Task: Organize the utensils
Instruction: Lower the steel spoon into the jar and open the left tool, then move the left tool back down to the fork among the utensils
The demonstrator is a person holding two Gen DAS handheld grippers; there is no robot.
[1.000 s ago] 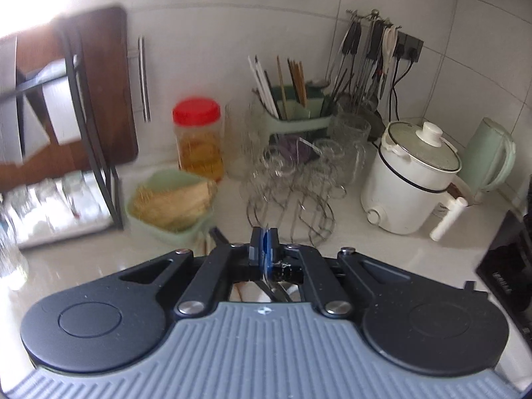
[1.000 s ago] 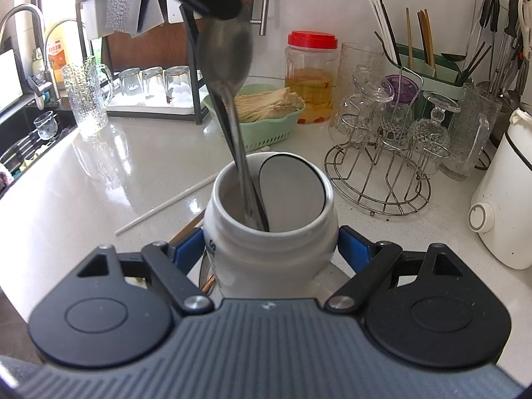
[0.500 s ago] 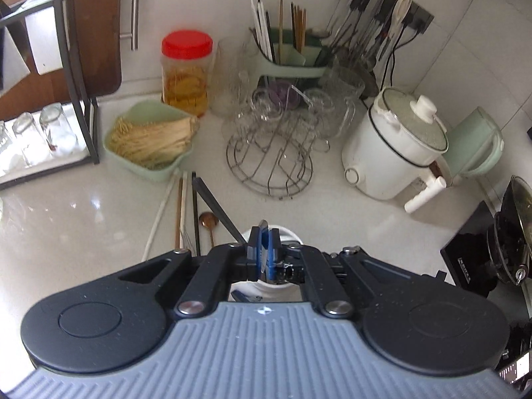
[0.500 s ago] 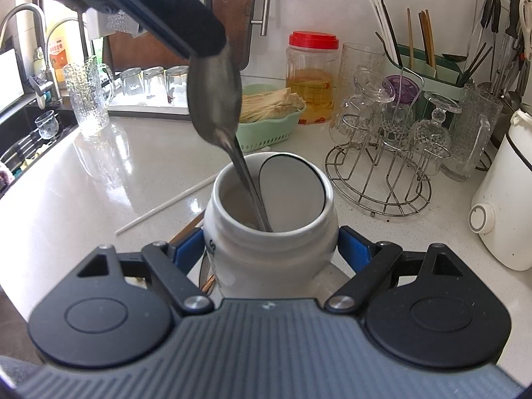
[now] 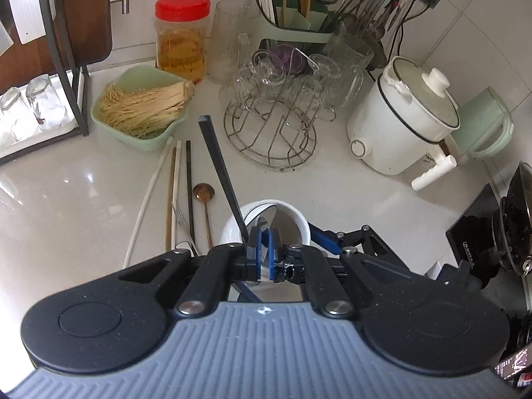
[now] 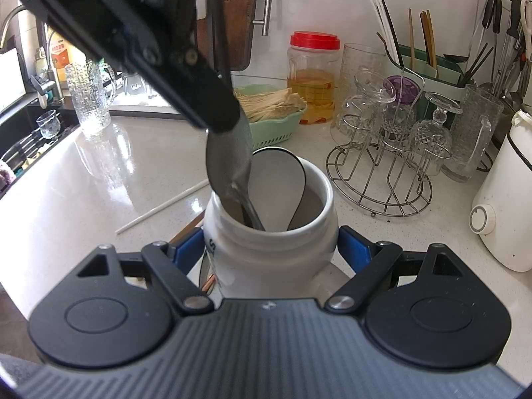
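White jar (image 6: 269, 249) in R gripper (image 6: 271, 254), 2 spoons inside

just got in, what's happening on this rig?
Utensil sorting on a kitchen counter. The right gripper is clamped around a white ceramic jar, steadying it. The left gripper pinches a metal spoon by its bowl, with the handle already down inside the jar, next to a white spoon that's in there. Chopsticks and a small bronze spoon are lying loose on the counter, not yet sorted.
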